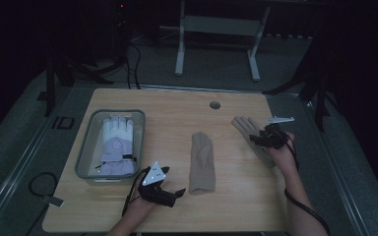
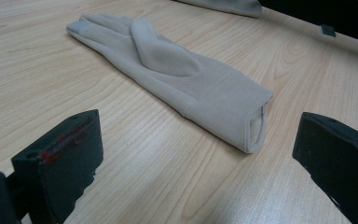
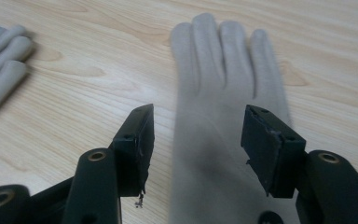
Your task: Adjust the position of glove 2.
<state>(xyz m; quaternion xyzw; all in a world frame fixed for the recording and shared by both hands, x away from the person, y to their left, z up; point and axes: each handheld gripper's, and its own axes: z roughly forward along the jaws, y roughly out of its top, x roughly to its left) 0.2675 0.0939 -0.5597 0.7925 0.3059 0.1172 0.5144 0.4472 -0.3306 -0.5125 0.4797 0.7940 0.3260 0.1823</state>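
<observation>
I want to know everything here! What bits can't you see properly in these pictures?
- Right glove: its cuff runs off the right gripper view's bottom edge, behind the right gripper.
- Second beige glove: its underside lies hidden against the table.
- White glove in the bin: high view too dim for details.

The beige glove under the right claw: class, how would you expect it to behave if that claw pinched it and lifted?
The beige glove lies flat and thin on the table, so it would probably droop limply from the pinch. Being knit-looking fabric, it likely weighs little and should not slip easily. The right claw stands open over it, so a shallow pinch might catch only the top layer.
</observation>
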